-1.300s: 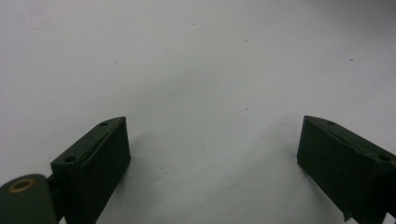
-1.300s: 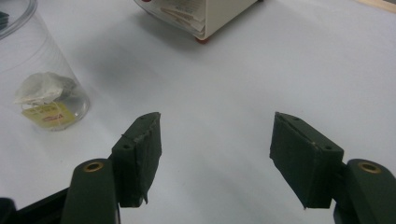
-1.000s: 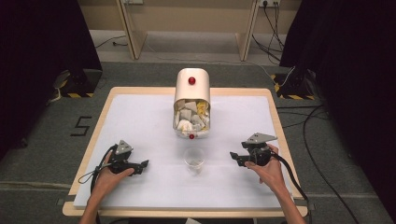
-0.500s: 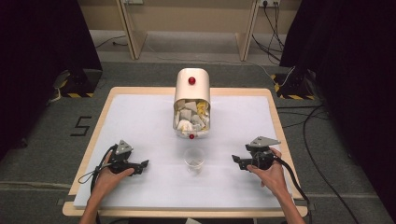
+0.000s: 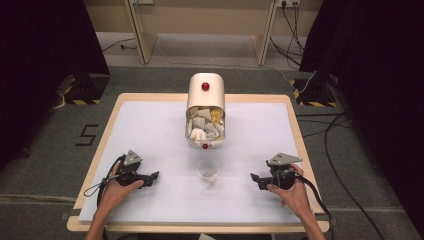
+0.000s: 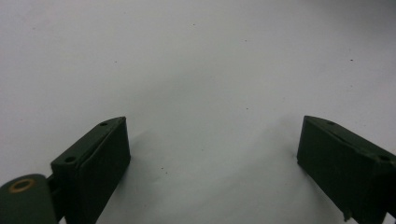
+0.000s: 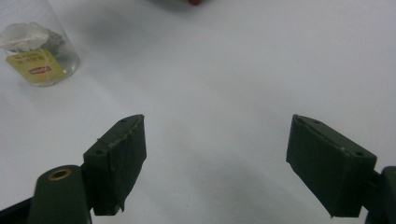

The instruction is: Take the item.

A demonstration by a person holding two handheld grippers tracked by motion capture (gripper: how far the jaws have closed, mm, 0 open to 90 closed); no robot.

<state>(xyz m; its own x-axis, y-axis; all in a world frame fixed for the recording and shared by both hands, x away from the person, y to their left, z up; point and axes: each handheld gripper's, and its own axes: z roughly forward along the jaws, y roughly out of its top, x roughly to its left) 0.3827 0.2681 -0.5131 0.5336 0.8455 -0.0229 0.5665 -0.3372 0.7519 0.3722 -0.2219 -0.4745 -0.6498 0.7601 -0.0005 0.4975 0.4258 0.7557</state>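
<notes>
Overhead forward-down, two low tabletop (image 5: pixel 150 130) close-ups

Clear cup (image 5: pixel 208 170) holding a yellow-tagged tea bag (image 7: pixel 35 65); cream container (image 5: pixel 205 107), red button; white table (image 5: pixel 150 130); black grippers

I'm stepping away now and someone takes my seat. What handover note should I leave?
Left gripper: open, empty, low over the table.
Right gripper: jaws just opened wide, nothing between them.
Clear cup: upright between both grippers, a tea bag inside.
Container: lies on its side behind the cup, packets still inside.
Done: one tea bag in the cup.
Left: probably nothing, or more bags.
</notes>
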